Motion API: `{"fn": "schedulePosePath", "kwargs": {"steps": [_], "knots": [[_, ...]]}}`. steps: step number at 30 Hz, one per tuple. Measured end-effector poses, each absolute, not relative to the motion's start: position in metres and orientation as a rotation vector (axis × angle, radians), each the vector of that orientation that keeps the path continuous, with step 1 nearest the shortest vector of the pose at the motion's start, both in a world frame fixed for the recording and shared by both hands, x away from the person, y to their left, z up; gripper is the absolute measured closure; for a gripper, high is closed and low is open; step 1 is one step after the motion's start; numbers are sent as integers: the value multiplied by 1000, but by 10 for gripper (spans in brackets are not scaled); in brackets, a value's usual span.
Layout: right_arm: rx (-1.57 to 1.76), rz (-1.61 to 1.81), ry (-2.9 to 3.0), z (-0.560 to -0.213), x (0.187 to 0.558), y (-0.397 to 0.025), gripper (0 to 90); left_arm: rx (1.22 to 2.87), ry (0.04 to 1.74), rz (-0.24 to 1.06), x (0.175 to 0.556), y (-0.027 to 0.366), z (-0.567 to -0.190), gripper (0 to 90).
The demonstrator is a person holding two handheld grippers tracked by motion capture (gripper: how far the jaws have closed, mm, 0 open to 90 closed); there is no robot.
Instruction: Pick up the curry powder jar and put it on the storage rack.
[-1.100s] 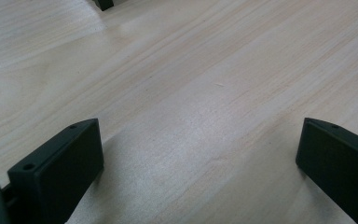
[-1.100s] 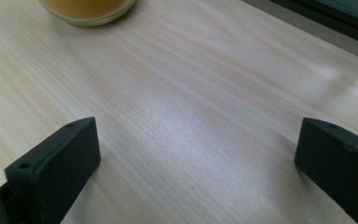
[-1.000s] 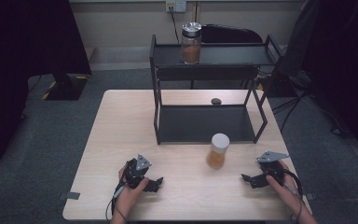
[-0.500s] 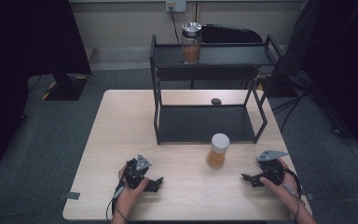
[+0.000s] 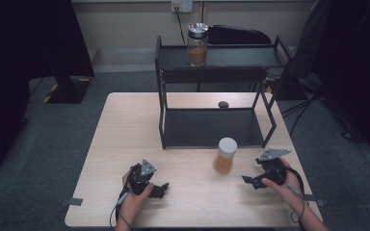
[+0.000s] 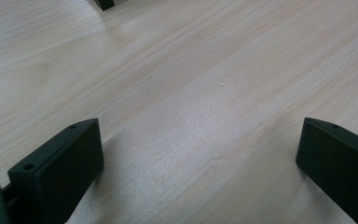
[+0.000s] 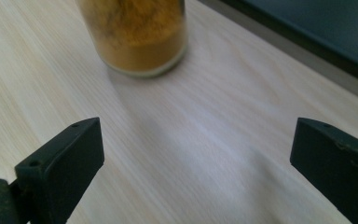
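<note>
The jar with the white lid (image 5: 225,155) stands upright on the tabletop (image 5: 125,125), just in front of the black rack (image 5: 212,77), with orange-brown powder filling its lower part. The right tongs (image 5: 248,180) rest low on the tabletop near the jar, to its right and nearer the person, pointing toward it; in the right gripper view (image 7: 193,158) the jaws are spread wide with bare wood between them, and the jar (image 7: 135,37) sits ahead and a little off to one side, not yet between them. The left tongs (image 5: 160,188) lie well apart from the jar on the near left part of the tabletop, also released, with nothing in them, as the left gripper view (image 6: 200,158) shows. A second jar with a metal lid (image 5: 198,44) already stands on the top shelf of the rack, and a small dark object (image 5: 223,104) lies on the tabletop behind the lower shelf. Judging from this, the work on the near jar has barely begun: reaching, gripping and lifting it are all left to do
</note>
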State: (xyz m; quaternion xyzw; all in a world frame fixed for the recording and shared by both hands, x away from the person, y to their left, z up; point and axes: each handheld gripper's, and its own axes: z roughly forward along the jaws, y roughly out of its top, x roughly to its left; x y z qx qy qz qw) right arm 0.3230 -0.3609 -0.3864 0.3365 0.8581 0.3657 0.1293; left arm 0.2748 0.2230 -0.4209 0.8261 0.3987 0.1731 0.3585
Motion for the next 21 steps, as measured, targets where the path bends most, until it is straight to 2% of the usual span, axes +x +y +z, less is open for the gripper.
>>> {"fn": "schedulePosePath", "kwargs": {"steps": [21], "knots": [[854, 1129, 2500, -367, 337, -325, 18, 2131, 1028, 446, 275, 223, -421, 0]]}}
